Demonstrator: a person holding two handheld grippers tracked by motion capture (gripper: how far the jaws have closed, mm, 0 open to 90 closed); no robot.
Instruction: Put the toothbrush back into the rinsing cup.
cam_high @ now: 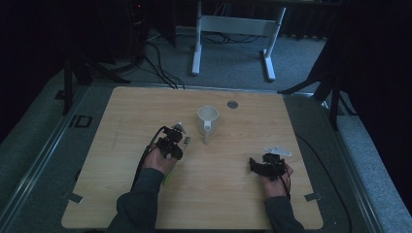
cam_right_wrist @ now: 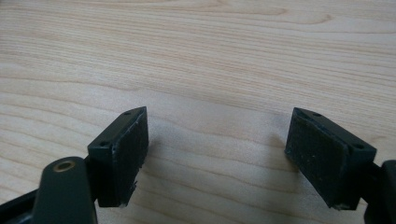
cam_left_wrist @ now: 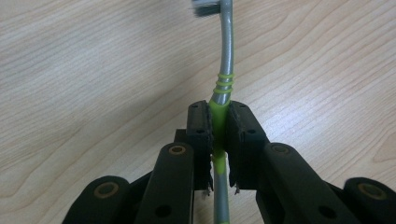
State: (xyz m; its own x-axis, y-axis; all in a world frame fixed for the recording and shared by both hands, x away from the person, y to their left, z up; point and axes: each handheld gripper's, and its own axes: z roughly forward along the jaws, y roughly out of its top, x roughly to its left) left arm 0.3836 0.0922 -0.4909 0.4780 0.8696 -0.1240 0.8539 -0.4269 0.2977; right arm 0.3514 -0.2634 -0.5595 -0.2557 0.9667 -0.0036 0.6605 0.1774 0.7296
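Left gripper (cam_left_wrist: 219, 135) clamped on toothbrush (cam_left_wrist: 226, 56) handle, bristles forward, likely for dropping into cup (cam_high: 207, 119) at 1 o'clock. Right gripper (cam_right_wrist: 217, 154) gaping wide, empty, parked at 4 o'clock on table (cam_high: 121, 116).

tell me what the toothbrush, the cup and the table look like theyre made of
Toothbrush: likely plastic, smooth silver-grey stem with matte lime, maybe rubbery, grip bands.
Cup: probably plastic or ceramic, plain pale, even surface; too dim to tell.
Table: wood or wood-look laminate, visible grain, matte.
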